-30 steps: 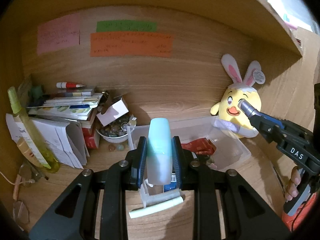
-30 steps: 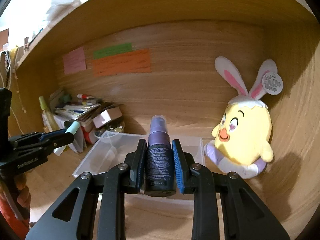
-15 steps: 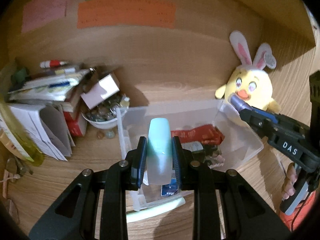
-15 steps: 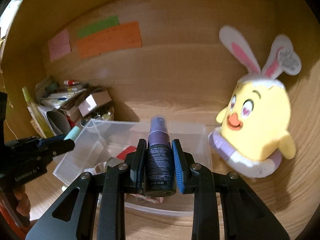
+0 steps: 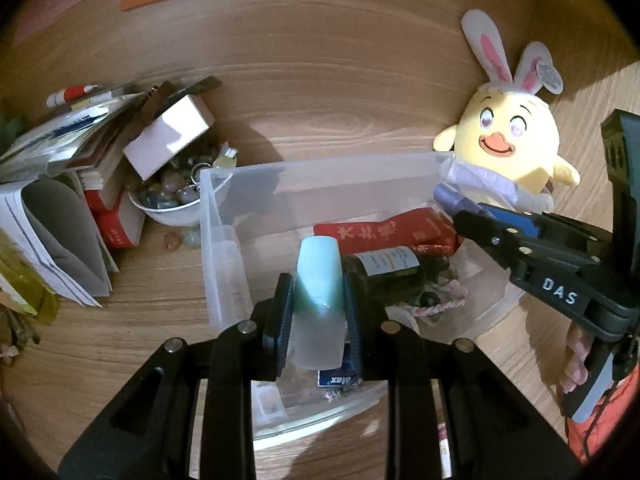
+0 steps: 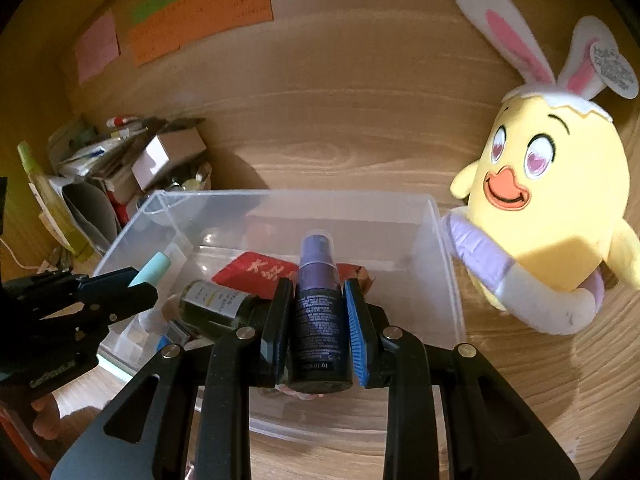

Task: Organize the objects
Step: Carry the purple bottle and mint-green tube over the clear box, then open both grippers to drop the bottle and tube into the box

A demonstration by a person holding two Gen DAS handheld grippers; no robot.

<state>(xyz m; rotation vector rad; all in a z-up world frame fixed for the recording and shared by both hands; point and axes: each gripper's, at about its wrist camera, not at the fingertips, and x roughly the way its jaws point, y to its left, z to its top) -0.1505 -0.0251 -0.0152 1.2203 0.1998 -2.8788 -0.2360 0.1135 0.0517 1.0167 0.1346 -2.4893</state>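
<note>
Mint tube: I have the pale mint tube (image 5: 318,300) pinched upright in the left gripper (image 5: 318,312), the jaws pressed on its flanks low down, so its rounded top points out over the clear bin (image 5: 216,216). I hold it low so I can see where the top will land.

Purple spray bottle: the right gripper (image 6: 320,320) has its jaws clamped on the dark label of the purple spray bottle (image 6: 318,300), cap forward and base toward the camera (the date print faces me). It hangs above the bin's near wall.

Clear bin: open-topped on the wooden tabletop (image 5: 132,320), which I judge to be the collecting place. Inside lie a red packet (image 6: 256,276), a dark green bottle (image 6: 218,304) on its side, and a small blue box (image 5: 336,378).

Spare room: the bin's right half looks barest, so that suits the spray bottle; the tube would go to the left wall.

Neighbours: a yellow plush chick (image 6: 548,208) sits touching the bin's right corner. Left of the bin are a white bowl (image 5: 168,210) of stones and a leaning pile of papers (image 5: 52,232), both apart from the drop.
</note>
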